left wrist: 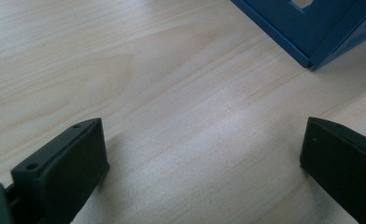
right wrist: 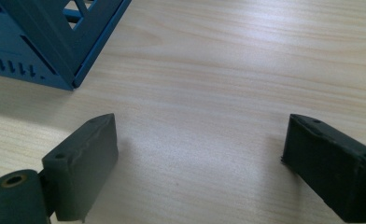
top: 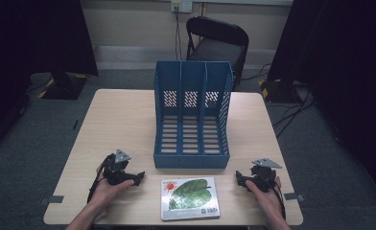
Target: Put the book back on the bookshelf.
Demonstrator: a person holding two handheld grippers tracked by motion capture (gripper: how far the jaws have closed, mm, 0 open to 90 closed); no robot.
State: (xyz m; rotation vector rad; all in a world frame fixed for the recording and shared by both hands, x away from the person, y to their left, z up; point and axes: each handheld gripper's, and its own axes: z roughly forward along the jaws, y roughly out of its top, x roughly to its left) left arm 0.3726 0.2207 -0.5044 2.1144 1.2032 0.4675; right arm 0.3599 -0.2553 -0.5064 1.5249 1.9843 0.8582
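A blue three-slot file rack [top: 192,115] stands in the middle of the wooden table [top: 123,115], its open side facing me. In front of it lies a flat book [top: 190,198] with a green leaf and a red sun on its cover. My left gripper [top: 139,178] rests on the table left of the book, open, with bare wood between its jaws [left wrist: 204,154]. Right of the book rests my right gripper [top: 239,180], also open with nothing between its jaws [right wrist: 200,154]. A corner of the rack [left wrist: 307,32] [right wrist: 55,51] shows in both gripper views.
A black folding chair [top: 218,43] stands behind the table. Dark curtains hang at both sides, and cables run over the grey floor at the right. Bare tabletop lies on either side of the rack.
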